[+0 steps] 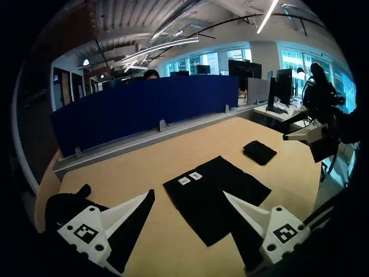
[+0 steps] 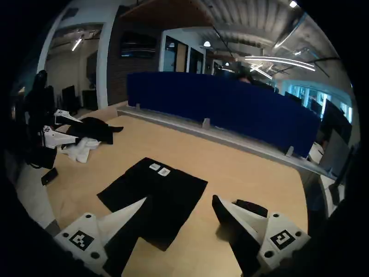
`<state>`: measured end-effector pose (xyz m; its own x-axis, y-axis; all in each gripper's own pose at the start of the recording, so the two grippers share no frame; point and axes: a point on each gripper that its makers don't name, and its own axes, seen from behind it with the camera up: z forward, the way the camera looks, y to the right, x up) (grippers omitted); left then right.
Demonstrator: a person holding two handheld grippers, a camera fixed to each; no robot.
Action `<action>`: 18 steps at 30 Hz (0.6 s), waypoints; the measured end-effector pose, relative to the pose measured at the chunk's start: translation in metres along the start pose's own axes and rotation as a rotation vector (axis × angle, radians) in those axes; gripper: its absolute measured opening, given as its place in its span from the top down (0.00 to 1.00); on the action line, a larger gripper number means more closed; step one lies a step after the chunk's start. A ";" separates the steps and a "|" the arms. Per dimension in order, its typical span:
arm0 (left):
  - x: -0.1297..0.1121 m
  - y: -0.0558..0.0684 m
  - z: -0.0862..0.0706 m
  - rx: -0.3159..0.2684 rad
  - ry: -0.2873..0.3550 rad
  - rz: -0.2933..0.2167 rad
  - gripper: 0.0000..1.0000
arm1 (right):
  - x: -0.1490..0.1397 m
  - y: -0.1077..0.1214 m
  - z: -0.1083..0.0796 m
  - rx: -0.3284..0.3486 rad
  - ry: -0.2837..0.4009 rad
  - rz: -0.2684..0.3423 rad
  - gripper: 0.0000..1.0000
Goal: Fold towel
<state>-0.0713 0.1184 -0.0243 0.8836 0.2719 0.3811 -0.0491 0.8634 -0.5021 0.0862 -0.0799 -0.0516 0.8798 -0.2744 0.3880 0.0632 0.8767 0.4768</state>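
A black towel point(image 1: 217, 198) lies spread flat on the wooden table point(image 1: 184, 147), with two small white labels near its far edge. My left gripper point(image 1: 189, 194) hovers open above the towel's near edge, nothing between its fingers. In the right gripper view the same towel point(image 2: 157, 194) lies ahead, and my right gripper point(image 2: 180, 199) stands open over its near corner. A white finger point(image 1: 304, 134) of the right gripper shows at the table's far right. The left gripper point(image 2: 76, 130) appears open at the far left, held by a person in black.
A folded black towel point(image 1: 259, 151) rests beyond the flat one, near the table's right edge. A heap of black cloth point(image 2: 94, 127) and white cloth point(image 2: 83, 148) sits at the table's other end, beside a phone point(image 2: 48, 176). A blue divider point(image 1: 147, 111) lines the far side.
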 end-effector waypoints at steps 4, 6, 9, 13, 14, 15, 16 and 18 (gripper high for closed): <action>-0.028 0.010 0.011 -0.021 -0.034 -0.006 0.01 | -0.026 -0.004 0.013 0.004 -0.017 0.011 0.00; -0.046 0.016 0.017 -0.036 -0.061 -0.010 0.01 | -0.040 -0.006 0.020 0.011 -0.030 0.018 0.00; -0.074 0.022 0.025 -0.050 -0.107 -0.005 0.01 | -0.062 -0.010 0.030 0.020 -0.054 0.024 0.00; -0.111 0.029 0.035 -0.066 -0.176 0.012 0.01 | -0.092 -0.017 0.043 0.033 -0.095 0.024 0.00; -0.121 0.031 0.038 -0.070 -0.195 0.017 0.01 | -0.100 -0.019 0.046 0.037 -0.109 0.024 0.00; -0.130 0.033 0.040 -0.075 -0.212 0.020 0.01 | -0.107 -0.021 0.048 0.041 -0.121 0.024 0.00; -0.137 0.035 0.042 -0.082 -0.227 0.020 0.01 | -0.113 -0.023 0.050 0.045 -0.133 0.023 0.00; -0.151 0.040 0.046 -0.098 -0.258 0.020 0.01 | -0.126 -0.027 0.055 0.055 -0.158 0.021 0.00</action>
<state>-0.2287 0.1316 -0.0660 0.7342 0.3988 0.5495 -0.0092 0.8150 -0.5794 -0.0521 -0.0910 -0.0703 0.7956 -0.3183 0.5155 0.0153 0.8612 0.5081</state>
